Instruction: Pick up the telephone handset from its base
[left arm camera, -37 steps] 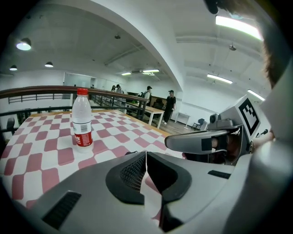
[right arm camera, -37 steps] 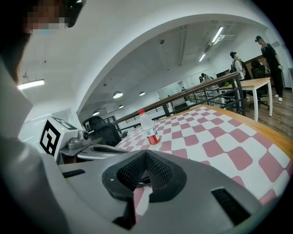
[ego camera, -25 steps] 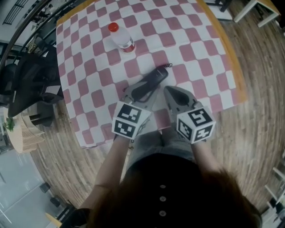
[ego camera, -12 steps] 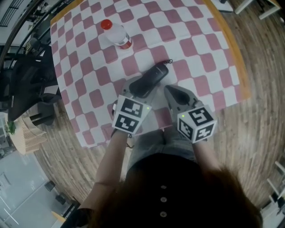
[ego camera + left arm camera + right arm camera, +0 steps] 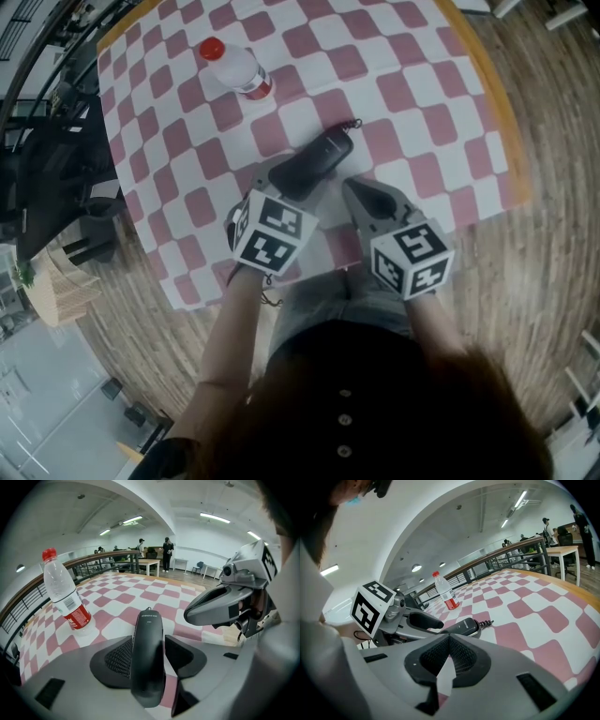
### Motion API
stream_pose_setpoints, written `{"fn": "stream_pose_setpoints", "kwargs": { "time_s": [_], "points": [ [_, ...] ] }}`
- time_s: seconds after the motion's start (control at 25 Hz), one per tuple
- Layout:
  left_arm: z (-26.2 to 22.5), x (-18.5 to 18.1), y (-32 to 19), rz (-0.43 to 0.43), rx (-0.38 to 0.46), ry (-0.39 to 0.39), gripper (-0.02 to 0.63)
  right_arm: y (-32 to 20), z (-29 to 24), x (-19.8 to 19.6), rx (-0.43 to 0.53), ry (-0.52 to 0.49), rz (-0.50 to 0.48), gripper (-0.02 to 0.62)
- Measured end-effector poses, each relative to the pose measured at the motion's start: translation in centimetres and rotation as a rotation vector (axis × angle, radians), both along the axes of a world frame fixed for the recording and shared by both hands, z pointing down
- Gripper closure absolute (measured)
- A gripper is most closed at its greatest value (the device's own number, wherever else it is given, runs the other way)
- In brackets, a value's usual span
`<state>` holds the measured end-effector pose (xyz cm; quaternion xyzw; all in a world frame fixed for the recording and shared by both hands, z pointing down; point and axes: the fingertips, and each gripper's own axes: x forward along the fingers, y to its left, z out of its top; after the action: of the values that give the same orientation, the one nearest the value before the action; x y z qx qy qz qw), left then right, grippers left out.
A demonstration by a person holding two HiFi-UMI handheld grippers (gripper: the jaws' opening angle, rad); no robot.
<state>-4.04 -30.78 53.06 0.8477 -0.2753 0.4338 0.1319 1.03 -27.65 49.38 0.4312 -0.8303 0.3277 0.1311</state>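
Observation:
A black telephone handset (image 5: 317, 156) with a coiled cord at its far end lies on the red-and-white checked cloth (image 5: 412, 84). No base is in view. My left gripper (image 5: 296, 178) straddles the handset's near end. Its jaws have just been opening, and the handset (image 5: 147, 653) lies between the pads with a gap on its right side. My right gripper (image 5: 352, 189) hovers just right of the handset with its tips together and nothing in it. From the right gripper view, the handset (image 5: 461, 626) rests beyond my right gripper (image 5: 449, 637).
A plastic water bottle (image 5: 236, 67) with a red cap and red label stands on the cloth beyond and left of the handset. The table's wooden edge (image 5: 489, 89) runs down the right side. Wooden floor surrounds the table, and a dark chair (image 5: 47, 178) stands to the left.
The left gripper has sunk towards the cloth and rolled, and its jaws have spread wider round the handset. The right gripper has come down a little.

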Motion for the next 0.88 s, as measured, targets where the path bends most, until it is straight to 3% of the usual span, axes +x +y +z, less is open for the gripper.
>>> {"fn": "stream_pose_setpoints", "kwargs": {
  "time_s": [0.36,0.88],
  "points": [
    [1.2,0.1,0.0,0.01,-0.088,-0.047,0.363,-0.3,0.3,0.5,-0.007,-0.011,0.012,0.588],
    [1.8,0.5,-0.3,0.051,-0.083,-0.097,0.364,-0.6,0.4,0.8,-0.012,-0.02,0.006,0.588]
  ]
}}
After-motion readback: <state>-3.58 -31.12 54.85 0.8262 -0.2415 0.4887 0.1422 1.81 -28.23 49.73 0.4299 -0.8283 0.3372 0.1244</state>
